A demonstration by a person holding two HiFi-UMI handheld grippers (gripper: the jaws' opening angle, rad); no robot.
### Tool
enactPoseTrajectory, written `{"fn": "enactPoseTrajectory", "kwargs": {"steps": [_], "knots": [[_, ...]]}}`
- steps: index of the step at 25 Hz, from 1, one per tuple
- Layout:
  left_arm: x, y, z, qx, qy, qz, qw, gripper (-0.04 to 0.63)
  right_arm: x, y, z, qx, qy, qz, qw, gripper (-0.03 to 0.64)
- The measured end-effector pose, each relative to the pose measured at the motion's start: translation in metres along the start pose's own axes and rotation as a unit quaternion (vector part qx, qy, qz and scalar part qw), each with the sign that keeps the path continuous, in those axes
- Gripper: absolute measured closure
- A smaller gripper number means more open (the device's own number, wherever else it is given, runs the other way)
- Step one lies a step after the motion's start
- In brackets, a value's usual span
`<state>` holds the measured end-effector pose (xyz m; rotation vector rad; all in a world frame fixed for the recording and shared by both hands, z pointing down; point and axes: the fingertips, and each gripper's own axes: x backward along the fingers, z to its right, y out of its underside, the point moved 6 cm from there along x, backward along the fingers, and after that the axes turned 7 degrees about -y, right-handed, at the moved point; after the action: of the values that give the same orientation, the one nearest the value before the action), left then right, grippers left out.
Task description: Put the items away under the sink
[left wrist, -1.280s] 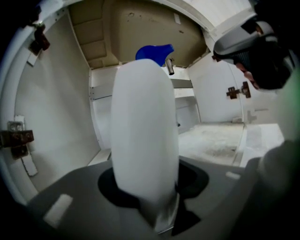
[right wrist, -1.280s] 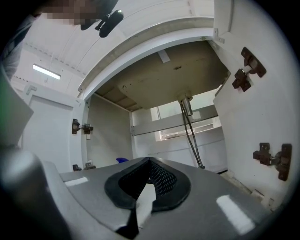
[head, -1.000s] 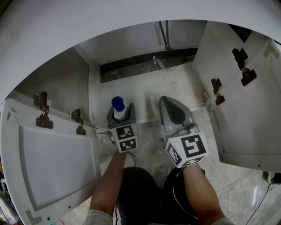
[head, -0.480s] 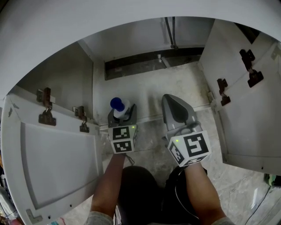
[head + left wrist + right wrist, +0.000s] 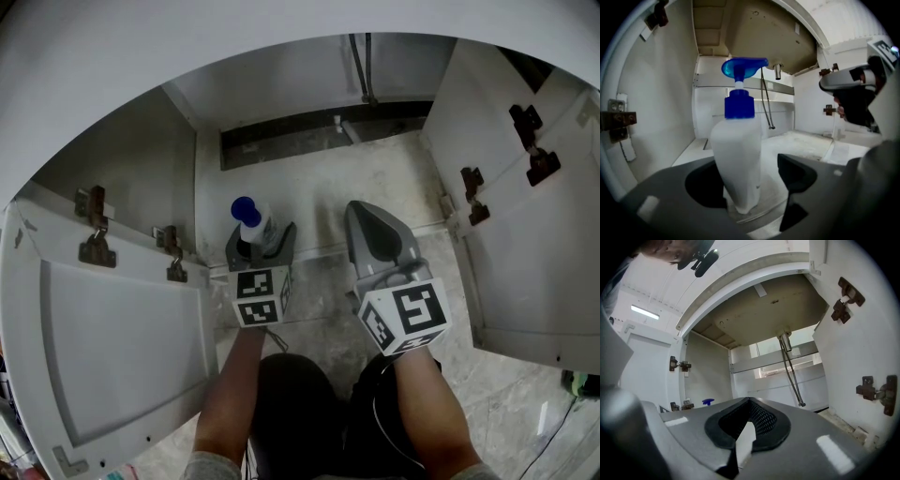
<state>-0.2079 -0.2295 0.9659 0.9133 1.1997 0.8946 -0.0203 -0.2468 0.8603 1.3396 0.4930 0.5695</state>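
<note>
A white bottle (image 5: 251,228) with a blue pump top stands upright at the front left of the cabinet floor (image 5: 366,183) under the sink. My left gripper (image 5: 261,242) is open around it. In the left gripper view the bottle (image 5: 738,159) fills the middle; the left jaw lies against its side and a gap shows between it and the right jaw. My right gripper (image 5: 367,217) hovers beside it at the cabinet's front edge, shut and with nothing in it. In the right gripper view that gripper (image 5: 749,420) points up into the cabinet.
Both cabinet doors hang open: the left door (image 5: 122,347) and the right door (image 5: 544,253), each with brown hinges (image 5: 92,230). Two thin hoses (image 5: 361,66) drop from the sink at the back. The person's knees (image 5: 309,412) are just below the grippers.
The left jaws have spread slightly, and the bottle's blue top now sits a little farther forward and to the left of them. The right gripper has barely moved.
</note>
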Motion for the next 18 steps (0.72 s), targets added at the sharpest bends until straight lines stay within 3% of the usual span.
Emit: {"fn": "enactPoseTrajectory", "kwargs": {"steps": [8,11,15,18], "knots": [[0.033,-0.004,-0.007,0.035,0.013,0.004,0.9993,0.204,-0.003,-0.003,-0.008,0.007,-0.011,-0.003,1.000,0.618],[0.049,-0.012,-0.012,0.059,-0.001,0.013,0.9982,0.204,0.002,-0.009,-0.015,0.010,-0.008,-0.018,1.000,0.618],[0.085,-0.040,-0.010,0.067,-0.026,0.017,0.9973,0.204,0.025,-0.029,-0.032,-0.032,0.004,-0.030,0.999,0.618],[0.121,-0.075,-0.003,0.070,-0.037,0.023,0.9966,0.260,0.041,-0.056,-0.041,-0.032,0.013,-0.050,0.998,0.618]]}}
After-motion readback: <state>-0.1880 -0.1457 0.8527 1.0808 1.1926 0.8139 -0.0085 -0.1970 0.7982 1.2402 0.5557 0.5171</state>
